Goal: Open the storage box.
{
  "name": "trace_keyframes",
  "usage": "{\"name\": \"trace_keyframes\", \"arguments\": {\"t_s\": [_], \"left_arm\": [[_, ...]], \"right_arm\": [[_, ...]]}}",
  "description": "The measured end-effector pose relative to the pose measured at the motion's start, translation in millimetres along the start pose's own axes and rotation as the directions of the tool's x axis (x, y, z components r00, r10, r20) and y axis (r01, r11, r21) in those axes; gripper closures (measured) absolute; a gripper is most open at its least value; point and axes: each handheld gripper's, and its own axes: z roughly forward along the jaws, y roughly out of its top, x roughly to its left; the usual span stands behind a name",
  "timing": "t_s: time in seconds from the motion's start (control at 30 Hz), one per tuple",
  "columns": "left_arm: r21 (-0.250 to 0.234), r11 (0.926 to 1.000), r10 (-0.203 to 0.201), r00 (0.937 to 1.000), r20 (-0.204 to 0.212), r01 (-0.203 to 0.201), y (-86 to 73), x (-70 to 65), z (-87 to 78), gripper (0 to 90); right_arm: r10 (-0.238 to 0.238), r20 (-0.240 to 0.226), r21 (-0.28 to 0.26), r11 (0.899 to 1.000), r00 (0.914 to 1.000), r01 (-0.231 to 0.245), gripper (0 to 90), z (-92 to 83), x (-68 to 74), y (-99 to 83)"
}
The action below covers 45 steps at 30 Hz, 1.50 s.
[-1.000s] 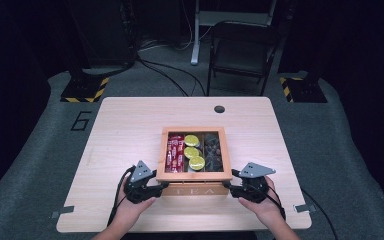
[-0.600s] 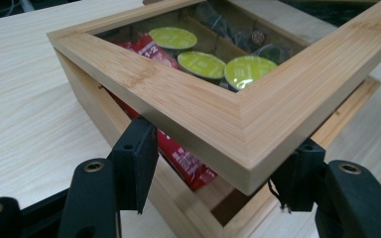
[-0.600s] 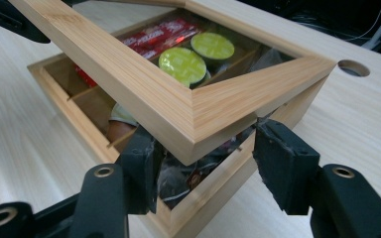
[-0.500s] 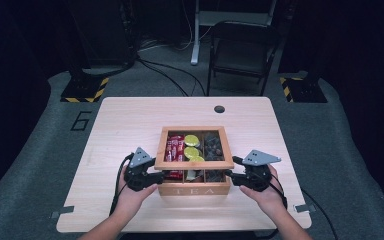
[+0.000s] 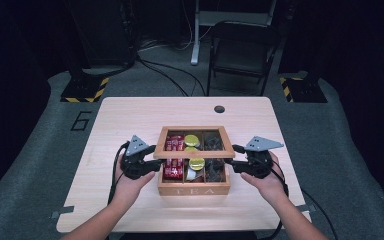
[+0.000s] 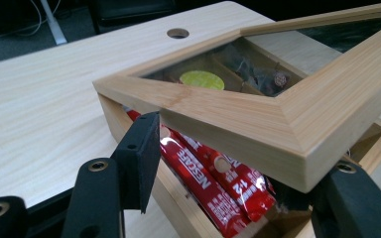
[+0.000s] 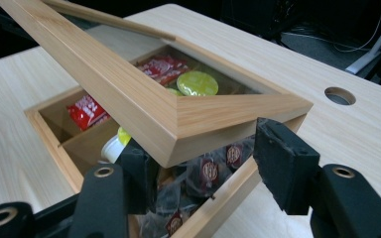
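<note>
While my two hands sit at either side of the wooden tea box (image 5: 193,189), its glass-paned lid (image 5: 194,153) is raised off the base and tilted, hinged along the far edge. My left gripper (image 5: 152,162) has its jaws apart around the lid's near left corner, one pad under the frame, the other outside it. My right gripper (image 5: 234,161) has its jaws apart around the near right corner in the same way; I cannot tell whether either pad actually presses the wood. Inside the box, red stick sachets (image 6: 206,178) fill the left compartment, yellow-topped pods (image 7: 197,83) lie in the middle, and dark wrapped packets (image 7: 209,173) sit at the right. The box rests near my edge of the table (image 5: 130,115).
</note>
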Motion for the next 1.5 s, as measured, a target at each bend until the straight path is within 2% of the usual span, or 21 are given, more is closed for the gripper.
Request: {"name": "trace_keyframes", "arguments": {"t_s": [0.07, 0.13, 0.2, 0.37, 0.43, 0.53, 0.67, 0.77, 0.83, 0.9, 1.07, 1.13, 1.33, 1.5], "left_arm": [[0.004, 1.0, -0.004, 0.9999, 0.012, 0.004, 4.0, 2.9, -0.9, 45.5], [-0.007, 0.9999, 0.016, 0.9999, 0.002, -0.016, 9.3, 4.1, -0.8, 45.6], [-0.008, 0.9985, 0.054, 0.9985, -0.003, -0.054, 15.3, 5.1, -1.8, 47.0], [-0.028, 0.9978, 0.06, 0.9982, -0.006, -0.061, 24.1, 9.0, -1.3, 48.1], [-0.034, 0.9977, 0.059, 0.9983, -0.004, -0.059, 26.4, 10.3, -0.8, 48.2], [-0.046, 0.998, 0.042, 0.9991, -0.003, -0.042, 30.9, 12.5, 0.1, 48.2], [-0.057, 0.9981, 0.022, 0.9998, -0.005, -0.022, 39.1, 15.5, 1.7, 48.6], [-0.056, 0.9978, 0.034, 0.9992, -0.019, -0.035, 46.6, 17.1, 3.5, 48.7], [-0.053, 0.9978, 0.038, 0.999, -0.022, -0.039, 50.0, 18.0, 4.7, 48.8], [-0.052, 0.9983, 0.026, 0.9995, -0.02, -0.027, 52.9, 19.9, 5.7, 48.7], [-0.061, 0.9981, -0.011, 0.9999, -0.005, 0.011, 56.4, 26.9, 9.5, 48.9], [-0.049, 0.9986, -0.017, 0.9998, 0.008, 0.017, 58.1, 29.4, 9.9, 49.0], [-0.065, 0.9976, -0.023, 0.9997, 0.004, 0.023, 63.4, 34.0, 13.0, 49.8], [-0.067, 0.9975, -0.02, 0.9998, 0.002, 0.02, 64.5, 36.1, 15.2, 50.0]], "right_arm": [[0.019, -0.005, -0.007, 1.0, 0.9998, -0.019, 45.0, -0.1, -2.0, 4.1], [0.036, -0.005, -0.011, 0.999, 0.9993, -0.036, 45.1, -0.1, -3.9, 8.6], [0.033, 0.003, -0.024, 0.999, 0.9995, -0.033, 44.8, -0.2, -5.5, 13.3], [-0.005, 0.026, -0.039, 0.999, 0.9997, 0.006, 44.2, 3.2, -12.4, 21.0], [-0.005, 0.046, -0.024, 1.0, 0.9989, 0.006, 44.1, 6.8, -15.8, 21.8], [0.015, 0.057, -0.039, 0.999, 0.9983, -0.012, 44.3, 11.2, -21.3, 22.7], [0.006, 0.054, -0.055, 0.998, 0.9985, -0.003, 45.3, 17.2, -28.1, 23.5], [-0.007, 0.059, -0.057, 0.998, 0.9983, 0.01, 46.6, 24.2, -31.9, 23.6], [0.002, 0.064, -0.06, 0.998, 0.998, 0.001, 47.1, 29.9, -34.9, 23.5], [0.015, 0.061, -0.063, 0.998, 0.998, -0.011, 47.8, 34.6, -37.6, 23.4], [0.021, 0.065, -0.054, 0.998, 0.9977, -0.017, 48.9, 44.1, -45.2, 22.6], [0.02, 0.078, -0.046, 0.999, 0.9968, -0.016, 49.3, 47.7, -47.5, 22.8], [0.002, 0.088, -0.022, 1.0, 0.9961, -0.001, 49.8, 61.8, -55.2, 26.2], [0.029, 0.09, -0.014, 1.0, 0.9955, -0.028, 52.5, 73.5, -63.0, 24.4]]}}
